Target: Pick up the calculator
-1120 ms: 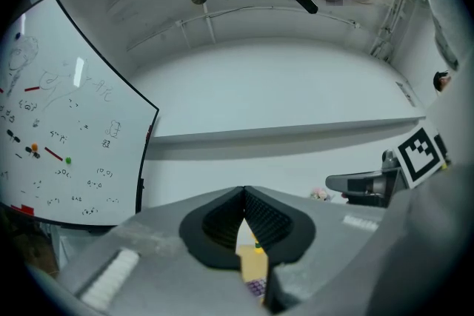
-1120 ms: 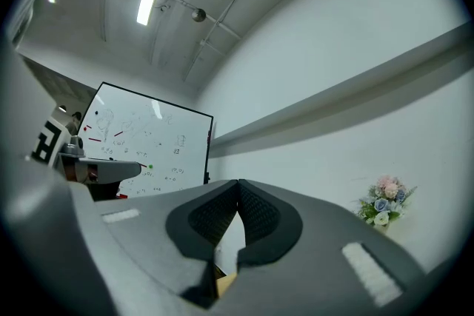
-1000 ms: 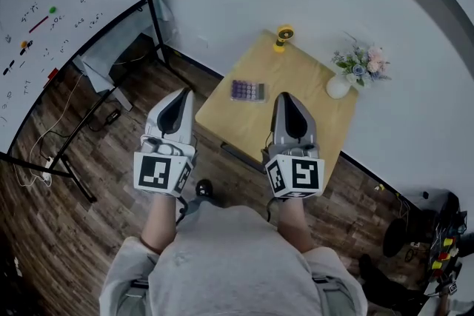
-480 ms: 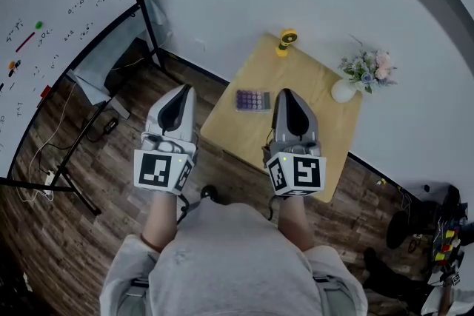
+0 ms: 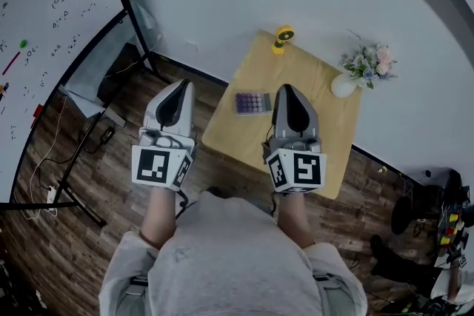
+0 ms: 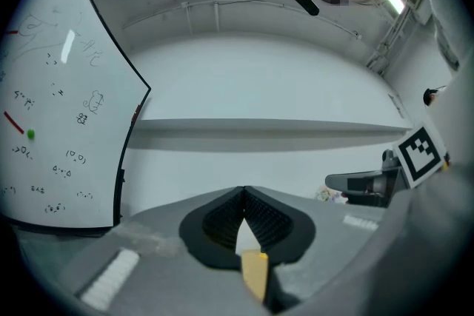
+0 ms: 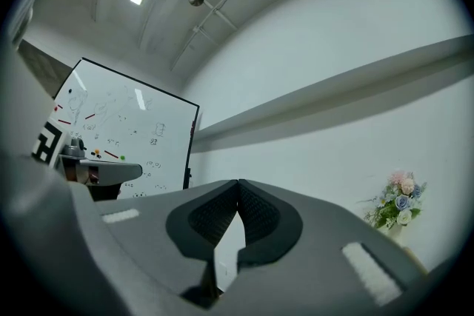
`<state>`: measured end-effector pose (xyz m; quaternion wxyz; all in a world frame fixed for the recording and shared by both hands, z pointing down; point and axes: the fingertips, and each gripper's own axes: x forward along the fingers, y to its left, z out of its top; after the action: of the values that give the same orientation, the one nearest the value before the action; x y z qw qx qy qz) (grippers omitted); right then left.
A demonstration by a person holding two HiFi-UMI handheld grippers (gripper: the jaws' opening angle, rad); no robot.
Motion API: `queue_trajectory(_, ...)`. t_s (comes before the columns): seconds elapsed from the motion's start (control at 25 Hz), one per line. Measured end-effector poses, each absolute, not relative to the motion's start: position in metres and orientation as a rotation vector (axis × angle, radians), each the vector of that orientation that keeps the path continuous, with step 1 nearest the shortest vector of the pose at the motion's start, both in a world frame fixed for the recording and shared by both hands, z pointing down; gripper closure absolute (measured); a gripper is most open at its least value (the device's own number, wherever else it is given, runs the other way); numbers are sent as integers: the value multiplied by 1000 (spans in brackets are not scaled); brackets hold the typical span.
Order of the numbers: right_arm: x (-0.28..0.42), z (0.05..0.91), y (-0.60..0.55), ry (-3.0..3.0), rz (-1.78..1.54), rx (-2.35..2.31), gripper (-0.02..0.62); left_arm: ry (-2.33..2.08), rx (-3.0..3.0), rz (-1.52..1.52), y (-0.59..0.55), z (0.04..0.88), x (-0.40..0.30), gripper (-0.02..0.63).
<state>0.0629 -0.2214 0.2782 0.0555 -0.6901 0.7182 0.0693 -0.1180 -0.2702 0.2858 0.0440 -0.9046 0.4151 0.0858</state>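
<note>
A small purple calculator (image 5: 252, 102) lies flat near the left side of a light wooden table (image 5: 320, 94) in the head view. My right gripper (image 5: 287, 90) hovers over the table just right of the calculator, jaws shut and empty. My left gripper (image 5: 184, 83) is held left of the table, above the wooden floor, also shut with nothing in it. Both point slightly upward at the white wall, so in the left gripper view my left gripper (image 6: 243, 192) shows only a sliver of table, and in the right gripper view my right gripper (image 7: 238, 183) hides the calculator.
A yellow object (image 5: 281, 35) stands at the table's far edge and a white vase of flowers (image 5: 363, 67) at its right corner. A whiteboard on a black stand (image 5: 44, 33) fills the left. Cables (image 5: 52, 159) lie on the floor. Dark equipment (image 5: 437, 222) sits at the lower right.
Both grippers have advanced toward the table; the table and calculator sit closer beneath them, and the whiteboard has slid leftward in view. Both jaws stayed shut.
</note>
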Motion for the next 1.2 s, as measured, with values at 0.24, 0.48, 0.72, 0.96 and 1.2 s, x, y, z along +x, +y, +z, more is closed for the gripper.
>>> queue_trajectory(0.24, 74, 290, -231, 2159, 164, -2152, 592, 1230, -2820, 236, -285, 300, -105, 601)
queue_trajectory(0.48, 91, 303, -245, 2169, 115, -2182, 592, 1241, -2865, 200, -300, 317, -88, 601)
queue_trajectory(0.72, 113, 313, -276, 2207, 54, -2180, 592, 1277, -2878, 162, -323, 326, -67, 601)
queue_trajectory(0.96, 136, 341, -311, 2280, -139, -2186, 592, 1323, -2895, 103, -343, 343, -45, 601)
queue_trajectory(1.2, 148, 382, -338, 2388, -364, -2145, 592, 1350, -2971, -13, -358, 378, -15, 601)
